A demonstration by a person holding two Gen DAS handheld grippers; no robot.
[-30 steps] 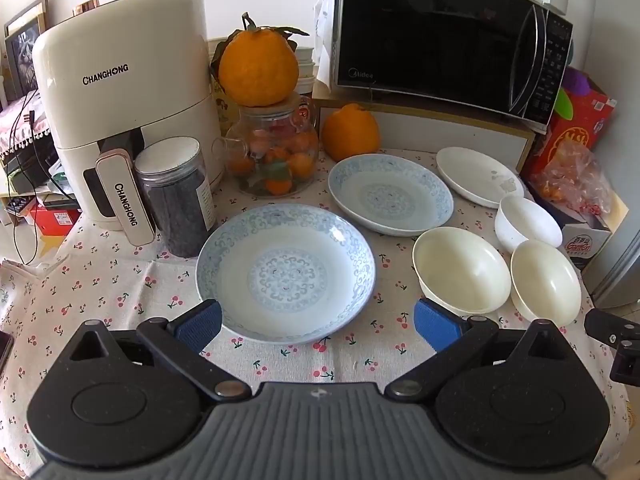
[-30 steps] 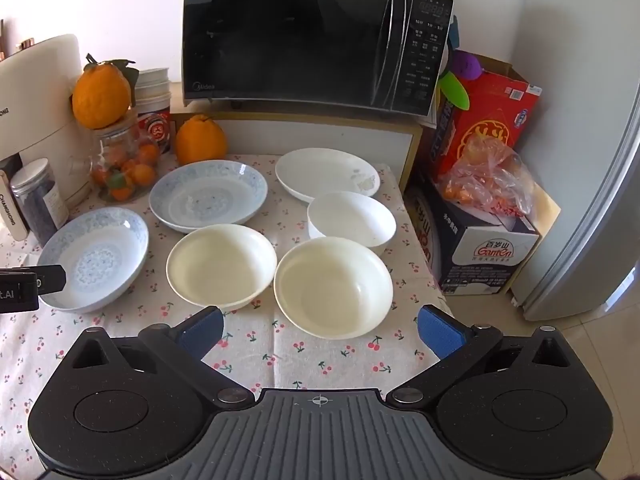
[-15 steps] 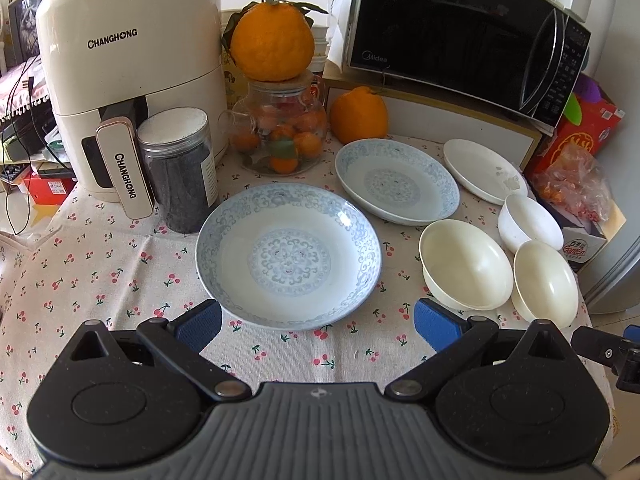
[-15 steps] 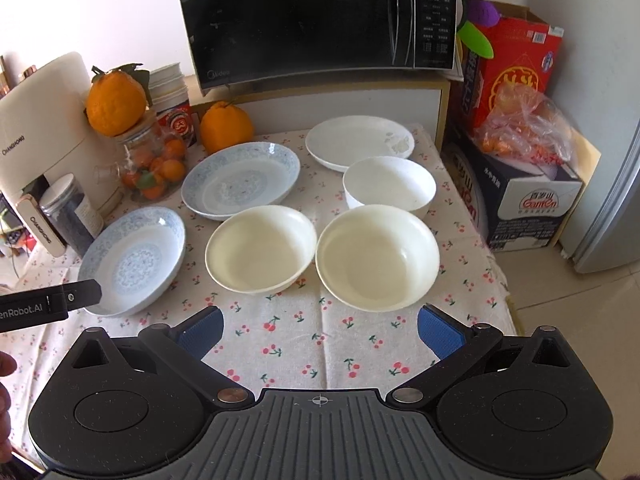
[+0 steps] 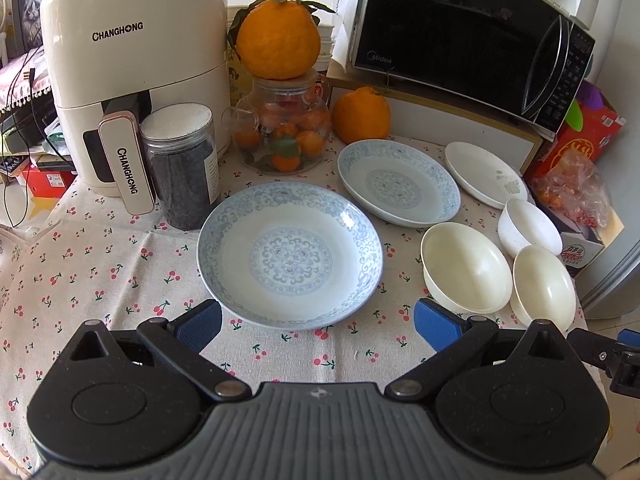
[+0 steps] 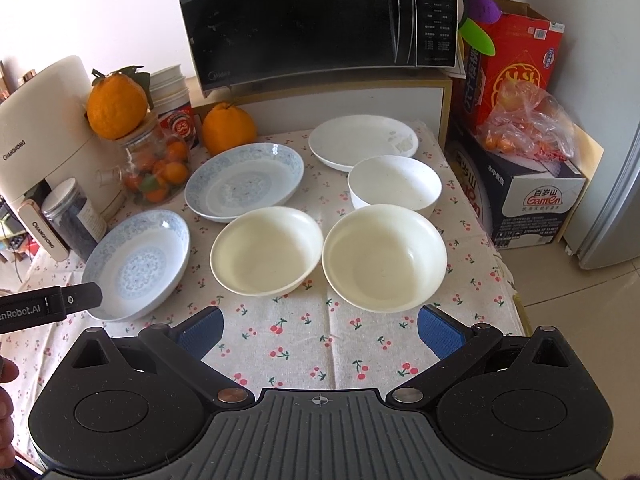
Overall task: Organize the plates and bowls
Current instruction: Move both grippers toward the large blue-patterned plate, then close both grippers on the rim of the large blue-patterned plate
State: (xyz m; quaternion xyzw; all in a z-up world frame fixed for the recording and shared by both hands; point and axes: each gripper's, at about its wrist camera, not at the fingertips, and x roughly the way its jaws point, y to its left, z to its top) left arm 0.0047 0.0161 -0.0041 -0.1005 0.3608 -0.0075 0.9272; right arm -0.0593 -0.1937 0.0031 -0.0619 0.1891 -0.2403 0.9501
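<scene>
From the left wrist view, the left gripper (image 5: 316, 322) hung with its fingers spread wide and empty just short of the near blue-patterned plate (image 5: 290, 255) on the counter (image 5: 100, 272); a second patterned plate (image 5: 398, 182) lay behind it. From the right wrist view, the right gripper (image 6: 320, 330) was likewise wide apart, holding nothing, before two cream bowls (image 6: 267, 255) sitting side by side, with a white bowl (image 6: 394, 186) and a plain white plate (image 6: 362, 140) beyond, in front of the microwave (image 6: 316, 20).
</scene>
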